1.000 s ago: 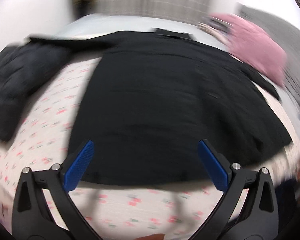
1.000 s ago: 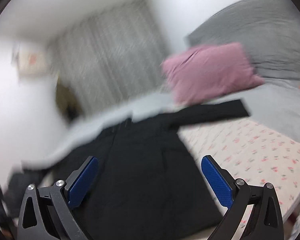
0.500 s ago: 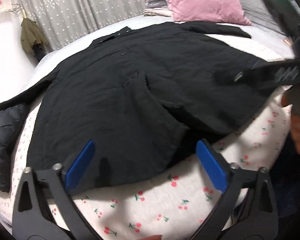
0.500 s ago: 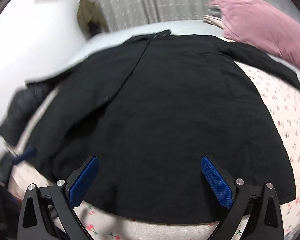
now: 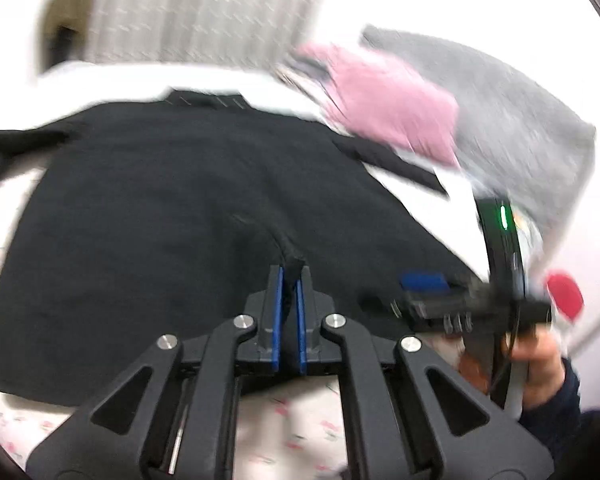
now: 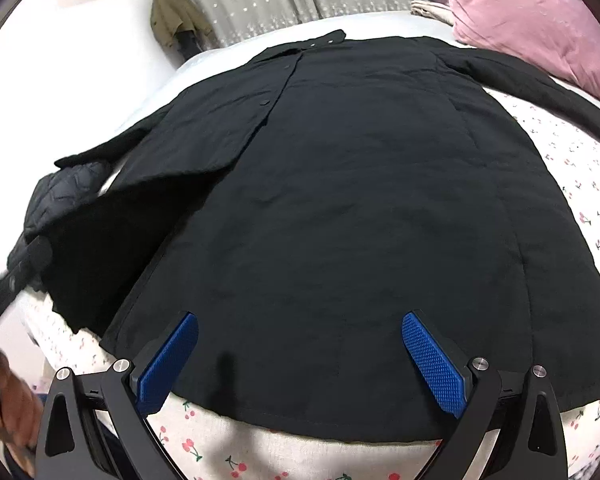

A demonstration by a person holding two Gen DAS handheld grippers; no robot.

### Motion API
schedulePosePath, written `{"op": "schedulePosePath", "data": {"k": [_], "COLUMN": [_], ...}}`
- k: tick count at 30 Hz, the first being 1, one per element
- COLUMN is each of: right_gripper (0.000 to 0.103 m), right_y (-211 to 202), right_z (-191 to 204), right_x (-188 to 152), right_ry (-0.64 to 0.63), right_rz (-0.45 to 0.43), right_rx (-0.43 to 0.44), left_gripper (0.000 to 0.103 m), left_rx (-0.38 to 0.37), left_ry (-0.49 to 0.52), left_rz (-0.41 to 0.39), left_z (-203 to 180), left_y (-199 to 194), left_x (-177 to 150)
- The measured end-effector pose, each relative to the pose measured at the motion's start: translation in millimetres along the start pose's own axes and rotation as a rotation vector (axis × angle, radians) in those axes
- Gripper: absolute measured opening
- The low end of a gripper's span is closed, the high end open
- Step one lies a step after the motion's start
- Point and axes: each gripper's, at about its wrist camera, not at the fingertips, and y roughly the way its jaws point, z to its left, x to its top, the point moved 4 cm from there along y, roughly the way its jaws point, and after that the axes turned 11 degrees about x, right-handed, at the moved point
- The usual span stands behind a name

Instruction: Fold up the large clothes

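Cherry-print bed sheet (image 6: 580,184) lies under our black coat (image 6: 340,200), stretching lengthwise away from both tools; left gripper (image 5: 289,280) has just pinched its hem, right gripper (image 6: 300,344) gapes empty above the hem.

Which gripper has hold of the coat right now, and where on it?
The left gripper is shut on a pinched-up ridge of the black coat near its bottom hem; its jaws have just been closing. The right gripper is open over the hem, holding nothing.
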Motion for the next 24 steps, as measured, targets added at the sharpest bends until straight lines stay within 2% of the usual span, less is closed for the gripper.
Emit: {"op": "schedulePosePath", "data": {"k": [1, 3, 5, 6, 8, 9, 11, 12, 13, 15, 17, 18, 20, 21, 24], "right_gripper": [0.103, 0.103, 0.103, 0.103, 0.103, 0.103, 0.103, 0.103, 0.103, 0.103, 0.103, 0.102, 0.099, 0.098, 0.084], "right_y": [-3, -9, -18, -24, -33, -36, -48, -56, -63, -84, -105, -112, -123, -121, -111], "right_z": [-5, -14, -27, -35, -50, -56, -70, -78, -85, -104, -122, -129, -148, -154, -176], "right_x": [1, 3, 5, 6, 8, 8, 9, 9, 9, 9, 7, 7, 3, 1, -11], "right_ry": [0.022, 0.07, 0.134, 0.173, 0.234, 0.258, 0.313, 0.343, 0.363, 0.404, 0.433, 0.44, 0.471, 0.497, 0.617], "right_rz": [-0.012, -0.04, -0.077, -0.099, -0.123, -0.135, -0.177, -0.209, -0.236, -0.315, -0.385, -0.402, -0.414, -0.4, -0.332], "right_rx": [0.002, 0.005, 0.013, 0.019, 0.046, 0.057, 0.071, 0.072, 0.062, 0.005, -0.046, -0.07, -0.087, -0.073, 0.009], "left_gripper": [0.019, 0.03, 0.034, 0.034, 0.035, 0.041, 0.056, 0.066, 0.07, 0.07, 0.07, 0.07, 0.07, 0.07, 0.07], "left_rx": [-0.02, -0.07, -0.124, -0.139, -0.147, -0.137, -0.042, 0.081, 0.178, 0.368, 0.484, 0.506, 0.479, 0.447, 0.357], "left_ry": [0.034, 0.054, 0.025, -0.017, -0.135, -0.178, -0.275, -0.318, -0.344, -0.409, -0.486, -0.534, -0.623, -0.662, -0.703], "left_rz": [0.066, 0.184, 0.256, 0.268, 0.241, 0.221, 0.143, 0.1, 0.08, 0.076, 0.104, 0.12, 0.153, 0.171, 0.214], "left_z": [-12, -24, -23, -14, 15, 30, 73, 100, 119, 163, 199, 214, 233, 238, 233], "left_y": [12, 31, 40, 40, 27, 22, 1, -13, -22, -37, -47, -51, -51, -49, -38], "left_x": [-10, -30, -40, -39, -32, -26, -18, -16, -16, -21, -32, -40, -54, -61, -76]}}
